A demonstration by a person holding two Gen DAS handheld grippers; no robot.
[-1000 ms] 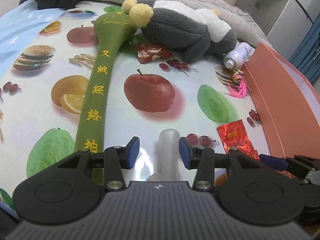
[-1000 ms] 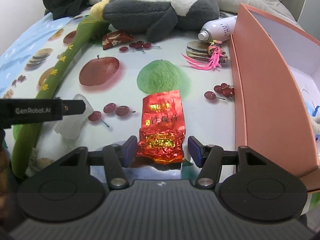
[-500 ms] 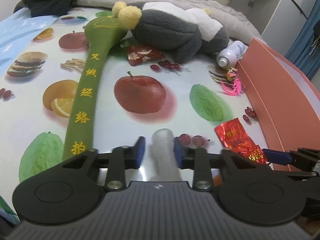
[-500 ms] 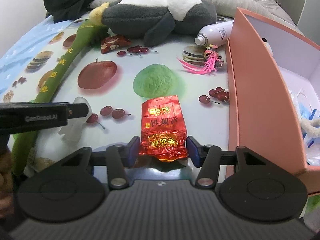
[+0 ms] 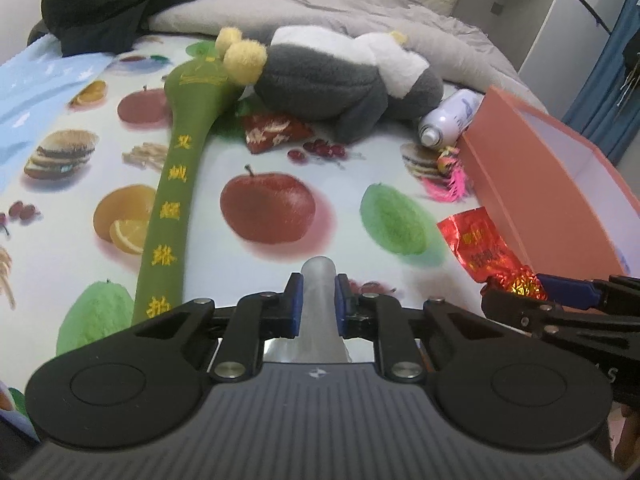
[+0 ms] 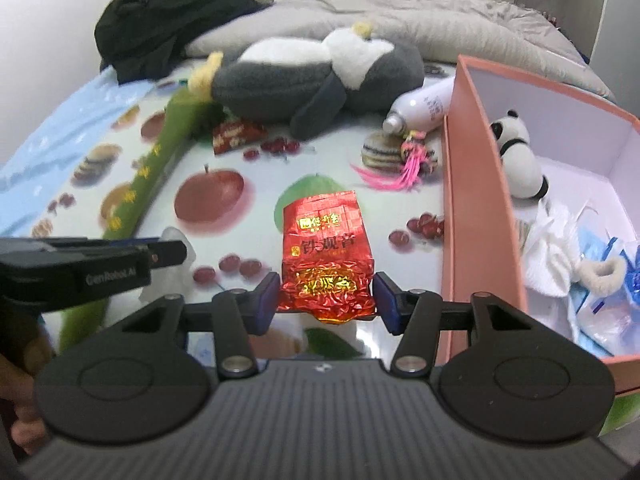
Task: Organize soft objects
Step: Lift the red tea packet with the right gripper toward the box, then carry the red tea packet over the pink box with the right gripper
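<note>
My left gripper (image 5: 317, 304) is shut on a translucent white soft object (image 5: 318, 284), held just above the fruit-print sheet (image 5: 260, 140). It also shows in the right wrist view (image 6: 176, 240). My right gripper (image 6: 326, 300) is shut on a red foil tea packet (image 6: 326, 248), lifted off the sheet. The packet shows in the left wrist view (image 5: 480, 248) too. A grey and white plush penguin (image 5: 340, 76) and a long green plush paddle (image 5: 180, 168) lie further back. A salmon-pink box (image 6: 476, 216) stands at the right.
The box holds a small panda plush (image 6: 516, 160) and white and blue soft items (image 6: 580, 276). A white spray bottle (image 5: 450, 118), a pink tassel charm (image 5: 450, 176) and a second red packet (image 5: 274, 134) lie on the sheet. Black clothing (image 5: 120, 0) and a grey duvet (image 5: 360, 8) lie behind.
My left gripper closed on the translucent soft object and lifted it. My right gripper closed on the red tea packet and raised it, moving toward the box.
</note>
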